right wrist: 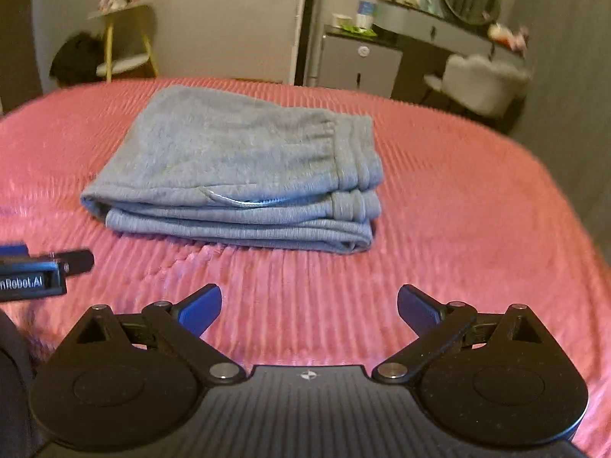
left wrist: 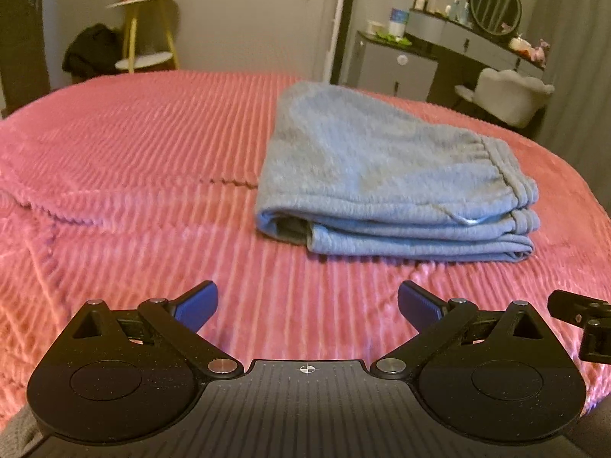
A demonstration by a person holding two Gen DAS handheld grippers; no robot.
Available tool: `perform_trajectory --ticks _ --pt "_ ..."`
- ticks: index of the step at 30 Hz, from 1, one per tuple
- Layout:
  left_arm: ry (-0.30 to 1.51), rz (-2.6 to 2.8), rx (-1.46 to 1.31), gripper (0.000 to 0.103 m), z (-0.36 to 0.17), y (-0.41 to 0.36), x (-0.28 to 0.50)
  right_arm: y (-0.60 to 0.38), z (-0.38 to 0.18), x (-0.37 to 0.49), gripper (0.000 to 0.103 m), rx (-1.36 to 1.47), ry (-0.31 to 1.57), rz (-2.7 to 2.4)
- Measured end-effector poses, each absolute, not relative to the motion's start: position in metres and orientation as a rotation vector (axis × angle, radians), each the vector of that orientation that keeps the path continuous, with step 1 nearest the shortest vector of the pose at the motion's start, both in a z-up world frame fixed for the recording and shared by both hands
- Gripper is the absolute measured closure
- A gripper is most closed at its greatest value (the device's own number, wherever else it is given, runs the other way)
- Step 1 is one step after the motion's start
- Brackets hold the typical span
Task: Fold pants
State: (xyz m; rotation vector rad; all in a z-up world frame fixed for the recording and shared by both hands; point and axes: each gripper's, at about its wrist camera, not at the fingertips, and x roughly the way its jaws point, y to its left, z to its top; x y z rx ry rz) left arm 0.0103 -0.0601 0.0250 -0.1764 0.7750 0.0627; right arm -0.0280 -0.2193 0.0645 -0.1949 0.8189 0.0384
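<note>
Pants [left wrist: 385, 175], grey-blue sweatpants, lie folded into a compact stack on the pink ribbed blanket [left wrist: 133, 175] that covers the bed. The elastic waistband [left wrist: 511, 175] sits on top at the right end of the stack, and several layers show along the near edge, with a pale drawstring [right wrist: 244, 201] peeking out between them. In the left wrist view the stack lies ahead and to the right; in the right wrist view it lies ahead and a little to the left.

The left claw [left wrist: 307, 303] hangs above the blanket short of the pants, its blue pads [left wrist: 198, 305] spread wide with only blanket between them. The right claw [right wrist: 309, 307] is likewise spread fully, nothing between its blue fingers [right wrist: 416, 311], and it stands clear of the fabric. Each claw shows at the edge of the other's view, so the two are side by side, near one another.

Behind the bed stand a yellow-legged side table [left wrist: 147, 30], a grey vanity [left wrist: 458, 34] with a round mirror [left wrist: 495, 5], and a pale fluffy chair [left wrist: 511, 89]
</note>
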Motion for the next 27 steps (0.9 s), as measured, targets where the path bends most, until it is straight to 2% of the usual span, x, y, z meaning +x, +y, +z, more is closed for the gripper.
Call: perform_trajectory --ticks 4,27 --pt "0.787 0.056 -0.185 0.0 0.026 -0.058 0.014 -0.205 0.072 -0.028 0.004 -0.255 0.794 0.045" --pt "0.74 0.029 -0.135 0.0 0.006 -0.06 0.044 -0.211 0.063 0.014 0.004 -0.13 0.811 0.071"
